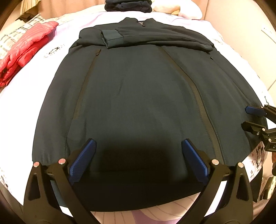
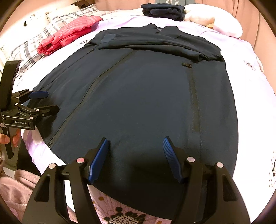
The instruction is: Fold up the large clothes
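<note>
Dark jacket (image 1: 131, 96) lay flat on the bed (image 1: 57, 56), spread ahead of both claws, sleeves folded across its far chest end. My left claw (image 1: 138, 160) hung over the near hem, pads apart, nothing between them. My right claw (image 2: 136, 158) likewise stood apart and empty above the hem, just beside the left. Pink padded garment (image 2: 69, 34) sat far left of the claws; a folded dark bundle (image 2: 163, 10) lay beyond the collar.
</note>
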Available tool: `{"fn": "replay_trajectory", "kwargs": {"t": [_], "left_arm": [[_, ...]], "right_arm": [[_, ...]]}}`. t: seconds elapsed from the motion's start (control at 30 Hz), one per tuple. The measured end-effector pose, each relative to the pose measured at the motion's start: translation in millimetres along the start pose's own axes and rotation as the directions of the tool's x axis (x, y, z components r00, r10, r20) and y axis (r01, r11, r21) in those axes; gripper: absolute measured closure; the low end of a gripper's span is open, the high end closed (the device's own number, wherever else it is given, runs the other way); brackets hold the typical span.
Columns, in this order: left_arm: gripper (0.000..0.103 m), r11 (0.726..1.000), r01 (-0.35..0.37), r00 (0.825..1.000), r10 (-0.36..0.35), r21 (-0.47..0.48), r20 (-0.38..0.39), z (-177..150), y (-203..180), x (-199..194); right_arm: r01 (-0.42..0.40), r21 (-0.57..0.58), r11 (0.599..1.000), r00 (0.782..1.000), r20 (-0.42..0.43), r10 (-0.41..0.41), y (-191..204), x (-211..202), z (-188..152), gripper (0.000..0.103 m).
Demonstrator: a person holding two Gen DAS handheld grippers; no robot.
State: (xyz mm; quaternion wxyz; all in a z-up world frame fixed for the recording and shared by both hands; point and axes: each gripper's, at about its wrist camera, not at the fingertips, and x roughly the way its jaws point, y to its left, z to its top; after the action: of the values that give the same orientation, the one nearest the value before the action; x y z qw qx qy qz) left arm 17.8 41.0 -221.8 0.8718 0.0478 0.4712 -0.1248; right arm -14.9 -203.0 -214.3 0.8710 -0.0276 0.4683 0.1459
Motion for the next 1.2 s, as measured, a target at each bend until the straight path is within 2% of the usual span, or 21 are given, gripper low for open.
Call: {"fn": "replay_trajectory", "kwargs": {"t": [0.43,0.73,1.2], "left_arm": [[0.002,0.999,-0.033,0.999,0.033,-0.011,0.001,0,4,-3],[0.002,0.998,-0.057,0.998,0.057,-0.038,0.003,-3,18,-8],[0.002,0.996,-0.073,0.997,0.074,-0.046,0.009,-3,20,-11]], "right_arm": [[0.043,0.037,0.998,0.999,-0.004,-0.043,-19,-8,-8,0.037],[0.051,0.054,0.997,0.999,-0.002,-0.051,-25,-11,-11,0.037],[0.058,0.056,0.997,0.998,-0.003,-0.058,-29,-13,-13,0.037]]}}
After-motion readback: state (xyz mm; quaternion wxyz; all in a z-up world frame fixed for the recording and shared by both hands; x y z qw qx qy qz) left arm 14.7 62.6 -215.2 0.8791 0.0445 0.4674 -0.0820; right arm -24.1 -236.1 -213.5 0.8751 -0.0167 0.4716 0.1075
